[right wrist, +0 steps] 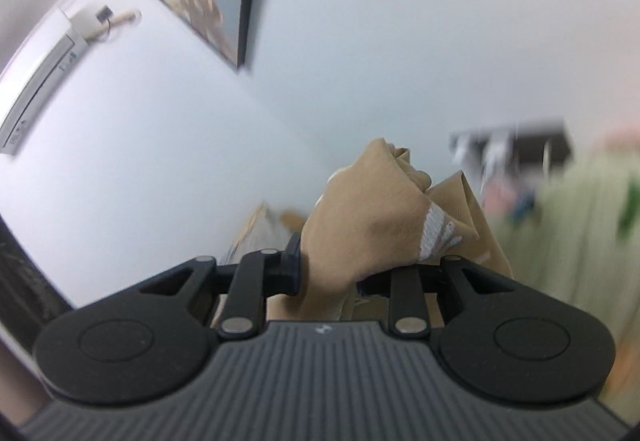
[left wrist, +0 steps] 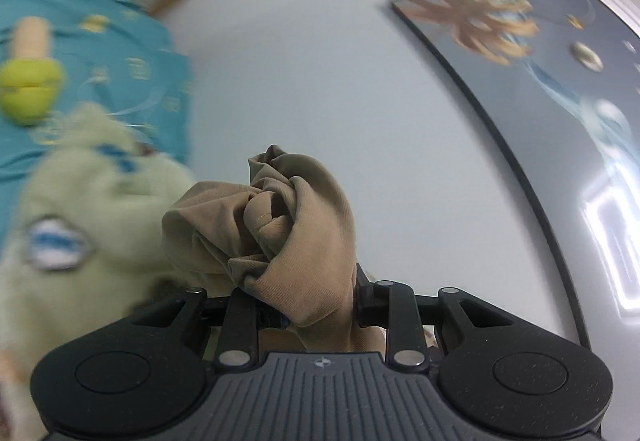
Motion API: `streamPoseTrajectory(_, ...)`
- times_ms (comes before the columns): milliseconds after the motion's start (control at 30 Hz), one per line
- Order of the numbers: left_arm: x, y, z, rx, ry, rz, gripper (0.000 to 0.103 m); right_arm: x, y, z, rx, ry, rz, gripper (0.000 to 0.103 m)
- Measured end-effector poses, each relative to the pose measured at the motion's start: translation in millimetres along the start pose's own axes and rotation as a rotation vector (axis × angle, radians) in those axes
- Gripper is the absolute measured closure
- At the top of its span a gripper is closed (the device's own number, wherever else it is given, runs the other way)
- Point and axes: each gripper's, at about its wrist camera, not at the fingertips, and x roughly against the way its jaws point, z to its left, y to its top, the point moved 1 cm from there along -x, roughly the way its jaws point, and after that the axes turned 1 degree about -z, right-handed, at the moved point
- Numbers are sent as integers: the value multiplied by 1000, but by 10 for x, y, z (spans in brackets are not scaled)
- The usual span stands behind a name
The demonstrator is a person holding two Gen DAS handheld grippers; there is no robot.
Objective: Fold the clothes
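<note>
I count two hand-held grippers: my left hand-held gripper (left wrist: pixel 316 301) and my right hand-held gripper (right wrist: pixel 328 273). Each has one bunch of tan garment (left wrist: pixel 280 225) between its fingers; whether that is one piece or two I cannot tell. One framed picture (left wrist: pixel 540 81) hangs on the wall. One pale green cloth (left wrist: pixel 80 241) and one teal patterned cloth (left wrist: pixel 120 53) show at the left.

Left gripper (left wrist: pixel 316 305) held roughly level, jaws closed part-way and clamped on a bunched wad of tan cloth (left wrist: pixel 280 225). Right gripper (right wrist: pixel 332 273) likewise near level, jaws drawn in on another bunch of the tan cloth, fingertips hidden behind the fabric.
</note>
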Motion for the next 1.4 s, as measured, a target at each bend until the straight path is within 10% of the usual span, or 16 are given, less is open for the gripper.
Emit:
streamPoseTrajectory(100,-196,-214,169,-42,-51,39,73,70,-3,-227,24,-6,-45,75)
streamPoseTrajectory(500,-166,-1250,1108,-257,158,199,59,388,-1182,-1323,-2,-198,60,74)
streamPoseTrajectory(633,-35,-1174,825,-328,259,200,20,303,-1065,-1368,-108,-287,156,63)
streamPoseTrajectory(800,286,-1133,410,-457,330,174,0,489,-945,-1234,-134,-365,249,59)
streamPoseTrajectory(1167,1457,-1392,-676,-756,313,54,0,1521,-795,-407,109,-290,174,57)
streamPoseTrajectory(1300,2001,-1605,-944,-845,330,-39,0,1911,-825,-73,239,-203,121,10)
streamPoseTrajectory(1400,2354,-1783,-1080,-914,357,-97,0,2130,-852,132,336,-165,76,2)
